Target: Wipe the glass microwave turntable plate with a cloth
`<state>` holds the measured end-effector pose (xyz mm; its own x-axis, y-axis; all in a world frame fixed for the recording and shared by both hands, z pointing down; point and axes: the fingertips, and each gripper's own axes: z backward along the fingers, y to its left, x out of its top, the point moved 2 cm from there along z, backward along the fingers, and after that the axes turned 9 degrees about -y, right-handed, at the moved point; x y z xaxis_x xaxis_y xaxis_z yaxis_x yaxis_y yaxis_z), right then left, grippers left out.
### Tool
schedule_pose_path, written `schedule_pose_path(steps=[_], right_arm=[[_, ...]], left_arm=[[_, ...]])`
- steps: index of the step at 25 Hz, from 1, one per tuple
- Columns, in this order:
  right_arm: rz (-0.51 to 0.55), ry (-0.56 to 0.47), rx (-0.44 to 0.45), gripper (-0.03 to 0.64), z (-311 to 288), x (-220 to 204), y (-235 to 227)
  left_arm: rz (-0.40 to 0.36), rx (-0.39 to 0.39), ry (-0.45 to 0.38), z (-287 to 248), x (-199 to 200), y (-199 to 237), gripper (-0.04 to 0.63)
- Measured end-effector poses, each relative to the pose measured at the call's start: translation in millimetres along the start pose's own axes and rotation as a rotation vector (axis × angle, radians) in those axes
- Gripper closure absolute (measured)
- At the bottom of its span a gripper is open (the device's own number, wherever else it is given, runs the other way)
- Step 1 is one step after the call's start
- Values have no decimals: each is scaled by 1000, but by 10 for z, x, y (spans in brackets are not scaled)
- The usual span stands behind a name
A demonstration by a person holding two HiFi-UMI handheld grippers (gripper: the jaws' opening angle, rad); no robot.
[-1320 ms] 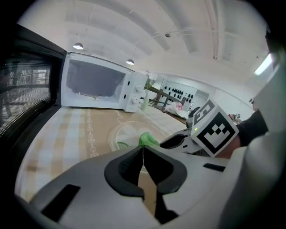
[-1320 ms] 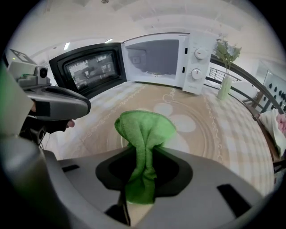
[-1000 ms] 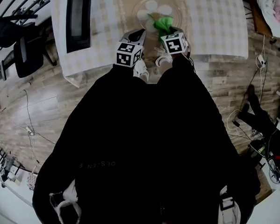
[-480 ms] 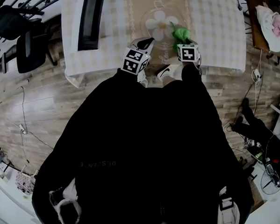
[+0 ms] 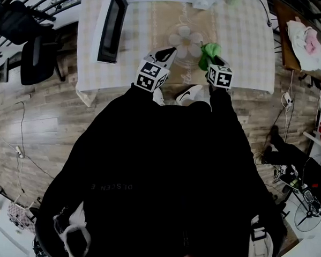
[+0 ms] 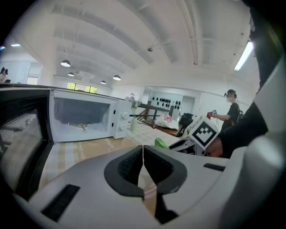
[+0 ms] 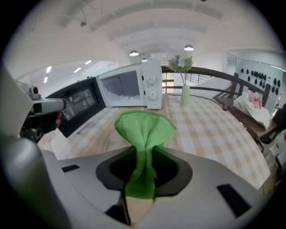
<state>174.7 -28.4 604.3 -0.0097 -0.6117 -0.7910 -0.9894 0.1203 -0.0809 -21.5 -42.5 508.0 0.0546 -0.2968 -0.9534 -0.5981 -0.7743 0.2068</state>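
Between right tool (image 7: 142, 178) jaws, green cloth (image 7: 144, 129), pinched

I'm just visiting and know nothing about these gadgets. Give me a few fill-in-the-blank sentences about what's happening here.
1. The right gripper is shut on a ____ cloth.
2. The jaws of the left gripper are pressed ____, holding nothing.
3. The door of the microwave stands ____.
4. The vase beside the microwave holds ____.
Missing words: green; together; open; flowers.
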Motion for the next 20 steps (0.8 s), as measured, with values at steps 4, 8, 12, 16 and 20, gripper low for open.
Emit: schedule_pose_path(steps=[4, 8, 12, 16, 20], right_arm=[[6, -174, 66, 494, 314, 485, 207], [68, -316, 112, 494, 680, 919, 419], [105, -413, 156, 494, 994, 1198, 609], [140, -501, 197, 494, 1311, 1435, 755], [218, -589, 208, 494, 1615, 1671, 848]], left_arm=[[-46, -32, -59, 62, 305, -25, 574], [-80, -51, -125, 126, 635, -52, 574], [-88, -62, -179, 210, 915, -78, 574], [-79, -83, -220, 300, 1128, -153, 574], [-112, -103, -246, 385, 1299, -239, 574]])
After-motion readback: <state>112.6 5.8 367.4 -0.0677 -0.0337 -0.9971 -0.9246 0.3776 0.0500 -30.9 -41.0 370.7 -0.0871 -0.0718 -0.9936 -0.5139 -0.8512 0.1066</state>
